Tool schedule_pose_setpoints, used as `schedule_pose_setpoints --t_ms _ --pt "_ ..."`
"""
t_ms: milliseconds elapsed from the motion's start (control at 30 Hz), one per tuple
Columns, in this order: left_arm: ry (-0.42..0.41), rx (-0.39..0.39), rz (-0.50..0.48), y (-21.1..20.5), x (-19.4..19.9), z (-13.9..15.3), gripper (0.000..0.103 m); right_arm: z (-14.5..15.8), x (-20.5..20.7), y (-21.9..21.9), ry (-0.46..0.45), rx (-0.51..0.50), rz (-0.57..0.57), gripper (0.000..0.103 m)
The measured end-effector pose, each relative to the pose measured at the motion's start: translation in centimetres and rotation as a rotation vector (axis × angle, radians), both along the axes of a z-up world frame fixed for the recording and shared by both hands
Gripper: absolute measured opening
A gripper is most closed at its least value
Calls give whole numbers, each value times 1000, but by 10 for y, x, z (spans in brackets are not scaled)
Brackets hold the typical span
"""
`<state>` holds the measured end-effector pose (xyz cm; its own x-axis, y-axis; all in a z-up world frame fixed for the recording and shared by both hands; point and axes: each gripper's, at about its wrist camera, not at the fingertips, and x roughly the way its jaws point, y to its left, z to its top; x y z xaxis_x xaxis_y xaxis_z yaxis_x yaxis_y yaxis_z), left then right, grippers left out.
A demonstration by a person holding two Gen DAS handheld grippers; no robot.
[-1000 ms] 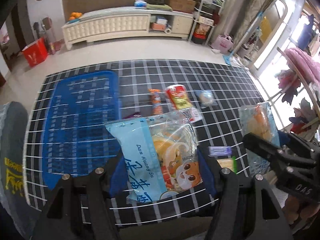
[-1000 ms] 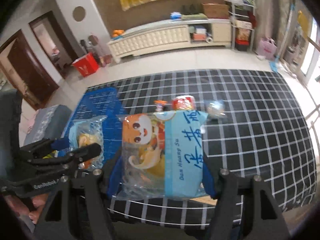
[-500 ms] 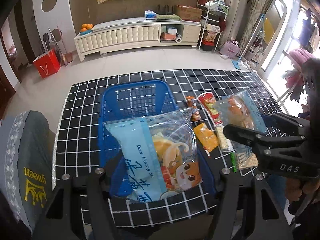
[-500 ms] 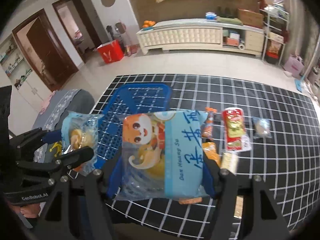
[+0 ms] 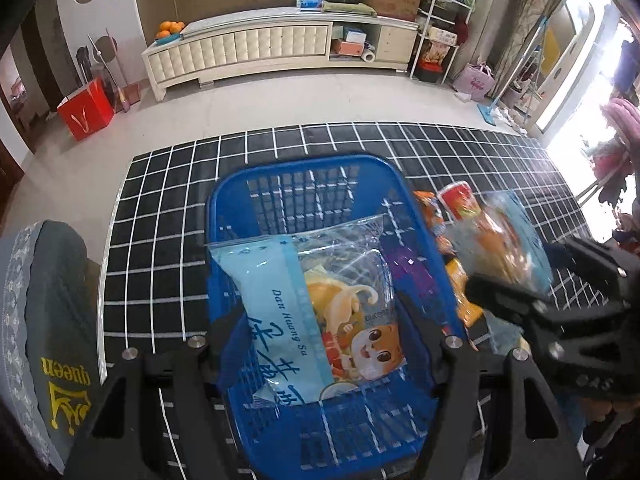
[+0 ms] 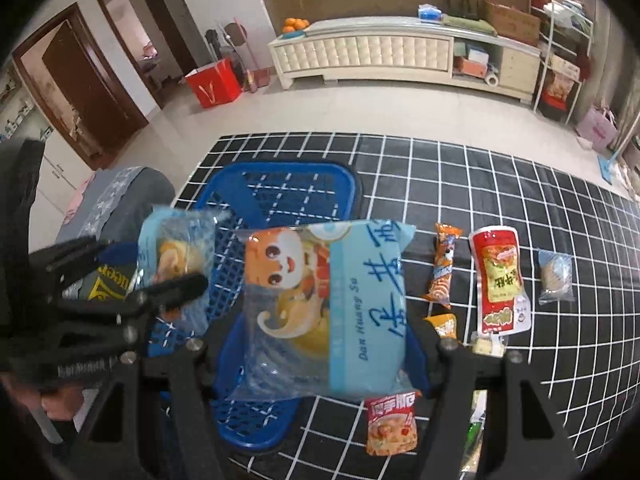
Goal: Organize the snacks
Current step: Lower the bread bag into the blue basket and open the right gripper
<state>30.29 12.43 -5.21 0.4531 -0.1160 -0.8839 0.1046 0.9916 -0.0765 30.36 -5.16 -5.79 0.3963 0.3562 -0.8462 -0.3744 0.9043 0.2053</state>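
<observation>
Left gripper (image 5: 326,344): jaws clamped on a light-blue pastry packet (image 5: 316,308), held over the blue basket (image 5: 296,176), which lies directly beneath and ahead of the jaws. Right gripper (image 6: 320,344): jaws clamped on a second pastry packet (image 6: 324,304), above the basket's right rim. Right of these jaws, on the checked cloth (image 6: 520,184): orange stick snack (image 6: 442,266), red pouch (image 6: 500,280), small clear packet (image 6: 555,277). Red-white packet (image 6: 392,424) just below the jaws.

Below the left gripper (image 5: 326,340) the blue basket (image 5: 304,168) lies open, nothing inside (its walls ring the way down). The right gripper (image 5: 516,280) crowds its right side; loose snack packets (image 6: 498,280) lie right of the right gripper.
</observation>
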Motion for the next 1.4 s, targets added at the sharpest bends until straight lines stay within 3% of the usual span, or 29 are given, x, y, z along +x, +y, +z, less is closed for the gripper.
schedule_pose_setpoints --t_ms 100,233,333,567,867,967,1133,1400 --pt "8 9 -1 2 15 -8 68 -5 5 -1 14 -4 -13 71" --pt "4 95 -29 -1 21 -19 70 -7 6 -4 19 -10 -14 71" --pt "-20 115 -44 -2 19 -18 80 -6 3 -3 10 -20 -8 71" --pt "-46 59 1 16 9 -1 80 3 -5 -1 0 -21 5 71" --pt "-106 72 -13 27 -30 33 80 21 -14 14 -35 -15 31 71" --pt "-126 110 -3 34 -42 43 80 25 -14 25 -43 -21 53 71" --pt "-125 169 -7 45 -48 43 80 23 -7 43 -45 -38 78 71" --pt "-105 134 16 65 -35 30 80 8 17 65 -32 -95 98 71"
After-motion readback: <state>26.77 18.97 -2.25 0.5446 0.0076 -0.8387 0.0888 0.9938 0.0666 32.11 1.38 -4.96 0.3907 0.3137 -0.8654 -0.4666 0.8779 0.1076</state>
